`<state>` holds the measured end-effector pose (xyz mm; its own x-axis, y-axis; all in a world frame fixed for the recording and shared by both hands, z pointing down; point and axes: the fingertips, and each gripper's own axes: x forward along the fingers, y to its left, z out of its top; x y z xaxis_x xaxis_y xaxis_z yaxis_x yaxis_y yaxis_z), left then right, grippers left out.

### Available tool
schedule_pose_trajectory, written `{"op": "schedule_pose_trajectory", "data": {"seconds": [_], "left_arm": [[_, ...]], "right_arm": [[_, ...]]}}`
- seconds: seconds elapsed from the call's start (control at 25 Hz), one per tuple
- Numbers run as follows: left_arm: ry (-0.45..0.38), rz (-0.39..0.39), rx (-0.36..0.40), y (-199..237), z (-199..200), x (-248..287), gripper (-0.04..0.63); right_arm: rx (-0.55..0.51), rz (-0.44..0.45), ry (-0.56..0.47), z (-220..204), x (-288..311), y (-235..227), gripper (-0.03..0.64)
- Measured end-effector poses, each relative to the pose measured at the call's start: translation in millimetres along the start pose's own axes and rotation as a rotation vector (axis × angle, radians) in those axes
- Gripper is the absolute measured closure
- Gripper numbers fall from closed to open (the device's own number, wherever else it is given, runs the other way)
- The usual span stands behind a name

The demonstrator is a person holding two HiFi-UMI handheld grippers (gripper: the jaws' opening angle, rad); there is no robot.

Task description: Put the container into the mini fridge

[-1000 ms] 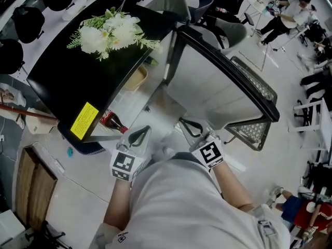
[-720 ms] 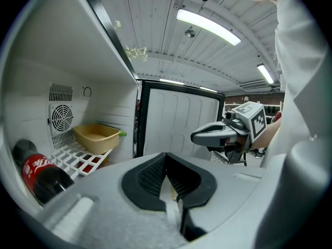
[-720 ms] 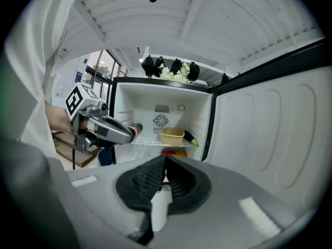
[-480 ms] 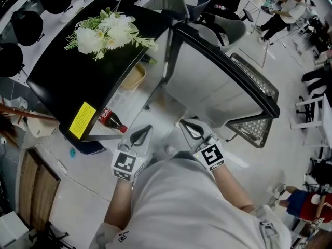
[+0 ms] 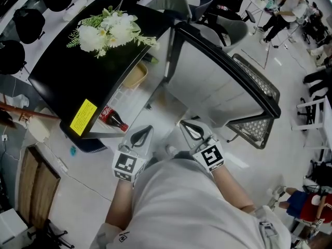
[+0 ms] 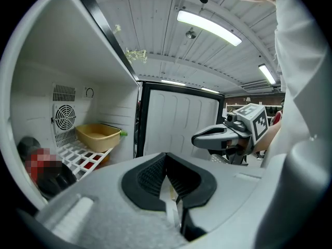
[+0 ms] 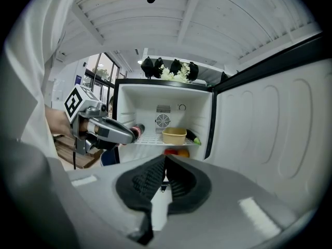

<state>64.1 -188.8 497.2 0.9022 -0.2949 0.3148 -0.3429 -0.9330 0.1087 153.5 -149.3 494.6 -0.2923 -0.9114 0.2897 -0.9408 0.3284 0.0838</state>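
Note:
The beige container [image 5: 136,77] sits on the white wire shelf inside the open black mini fridge [image 5: 78,71]; it shows as a tub in the left gripper view [image 6: 97,136] and the right gripper view [image 7: 174,135]. Both grippers hover in front of the fridge opening, apart from the container. My left gripper [image 5: 141,135] [image 6: 166,155] is shut with nothing in it. My right gripper [image 5: 193,129] [image 7: 165,158] is also shut and empty. Each gripper appears in the other's view: the right gripper [image 6: 210,137] and the left gripper [image 7: 116,134].
A cola bottle [image 5: 113,119] lies on the shelf's near end. The fridge door [image 5: 223,82] stands wide open on the right. White flowers [image 5: 111,32] lie on the fridge top. Red and orange produce [image 7: 176,152] sits below the shelf. People stand at the far right.

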Motion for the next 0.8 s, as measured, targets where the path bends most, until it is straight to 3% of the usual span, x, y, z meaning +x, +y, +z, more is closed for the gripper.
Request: {"op": "schedule_pose_trajectory", "data": {"seconds": [0.8], "left_arm": [[0.004, 0.033, -0.013, -4, -7, -13, 0.586]], "right_arm": [[-0.038, 0.032, 0.021, -3, 0, 13, 0.613]]}}
